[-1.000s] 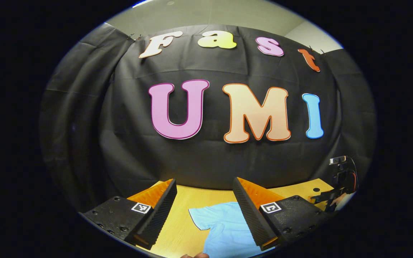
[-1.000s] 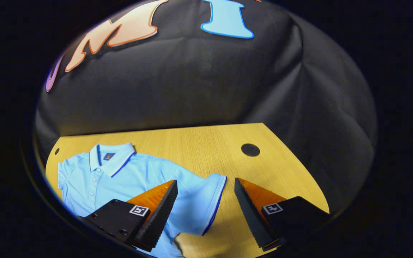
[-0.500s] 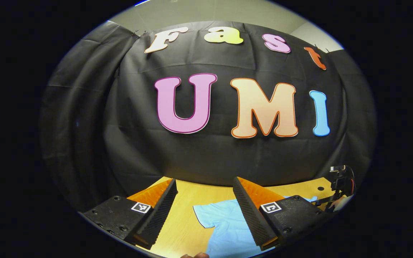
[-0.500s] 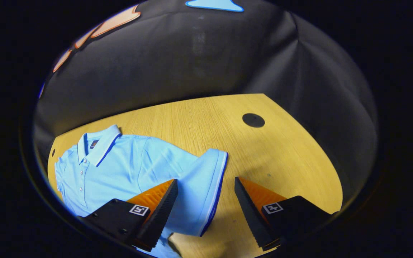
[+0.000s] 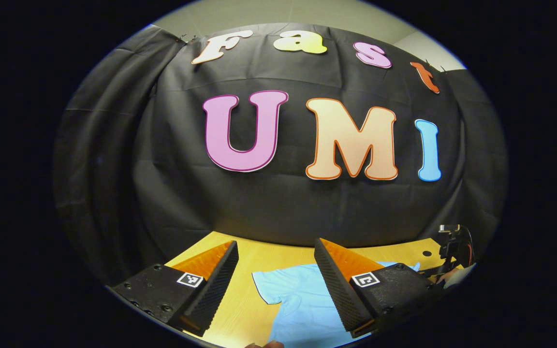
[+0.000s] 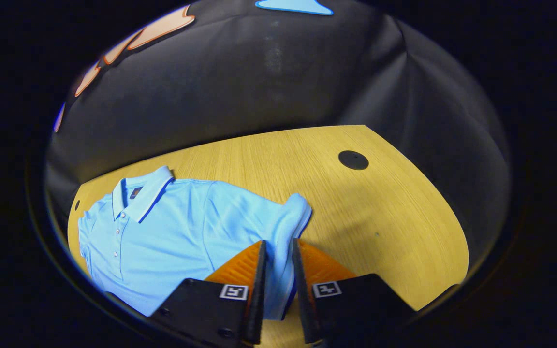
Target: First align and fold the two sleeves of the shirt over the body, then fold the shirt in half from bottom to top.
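Note:
A light blue polo shirt (image 6: 172,227) lies flat, front up, on the wooden table (image 6: 394,217), with its collar (image 6: 143,193) toward the wall. My right gripper (image 6: 278,244) is shut on the edge of the shirt's near sleeve (image 6: 288,217), and the cloth bunches up between the fingers. In the left gripper view, the shirt (image 5: 298,299) lies below my left gripper (image 5: 275,244), which hangs open above the table; the other sleeve (image 5: 271,285) shows in the gap between its fingers. The right gripper (image 5: 452,246) and the hand holding it show far off.
A round black grommet (image 6: 353,160) sits in the table to the right of the shirt. Bare wood (image 6: 307,159) runs behind the shirt up to the black cloth wall. The table's right edge curves away near the grommet.
The right gripper has shut on the sleeve edge, which was lying flat between its open fingers. The left gripper has tilted down a little and stays open.

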### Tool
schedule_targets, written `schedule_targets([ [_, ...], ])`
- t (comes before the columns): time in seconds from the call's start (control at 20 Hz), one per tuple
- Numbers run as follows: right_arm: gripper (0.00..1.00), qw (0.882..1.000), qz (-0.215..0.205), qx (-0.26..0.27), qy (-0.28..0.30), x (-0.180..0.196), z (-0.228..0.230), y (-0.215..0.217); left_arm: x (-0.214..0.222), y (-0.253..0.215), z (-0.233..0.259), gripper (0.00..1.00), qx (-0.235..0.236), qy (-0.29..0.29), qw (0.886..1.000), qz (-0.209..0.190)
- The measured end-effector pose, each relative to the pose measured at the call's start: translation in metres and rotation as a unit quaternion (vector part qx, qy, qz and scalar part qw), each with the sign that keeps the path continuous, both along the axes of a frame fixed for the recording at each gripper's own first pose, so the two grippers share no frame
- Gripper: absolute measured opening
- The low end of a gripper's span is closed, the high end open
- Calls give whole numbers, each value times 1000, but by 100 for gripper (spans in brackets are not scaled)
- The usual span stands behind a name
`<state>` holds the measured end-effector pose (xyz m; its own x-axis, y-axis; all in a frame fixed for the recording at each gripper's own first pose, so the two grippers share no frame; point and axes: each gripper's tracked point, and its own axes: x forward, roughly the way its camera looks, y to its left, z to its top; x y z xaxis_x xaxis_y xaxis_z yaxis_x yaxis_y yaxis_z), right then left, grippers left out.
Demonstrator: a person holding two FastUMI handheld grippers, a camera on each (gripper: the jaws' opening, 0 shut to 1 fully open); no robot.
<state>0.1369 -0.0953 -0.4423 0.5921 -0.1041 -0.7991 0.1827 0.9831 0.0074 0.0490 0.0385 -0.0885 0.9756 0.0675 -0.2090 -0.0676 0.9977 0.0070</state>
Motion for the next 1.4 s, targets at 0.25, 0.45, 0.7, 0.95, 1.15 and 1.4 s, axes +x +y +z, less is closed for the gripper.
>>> schedule_targets([
  [0.25, 3, 999, 19, -11, -30, 3, 18, 24, 1, 0, 6, 95, 10, -5, 1000, -5],
  [0.45, 2, 998, 11, 27, -61, 11, 45, 48, 1, 0, 8, 95, 12, -9, 1000, -8],
  [0.7, 2, 991, 2, 104, -84, 20, 63, 96, -2, 1, 0, 94, -1, 4, 1000, -11],
  [0.95, 2, 985, 17, 157, -75, 15, 56, 149, -5, 17, -5, 95, 3, 15, 1000, -4],
  [1.15, 3, 983, 39, 174, -52, 3, 39, 184, -3, 32, -13, 95, 1, 25, 1000, 5],
  [1.4, 27, 981, 58, 181, -44, -7, 41, 193, 1, 45, -32, 96, -12, 43, 999, 17],
])
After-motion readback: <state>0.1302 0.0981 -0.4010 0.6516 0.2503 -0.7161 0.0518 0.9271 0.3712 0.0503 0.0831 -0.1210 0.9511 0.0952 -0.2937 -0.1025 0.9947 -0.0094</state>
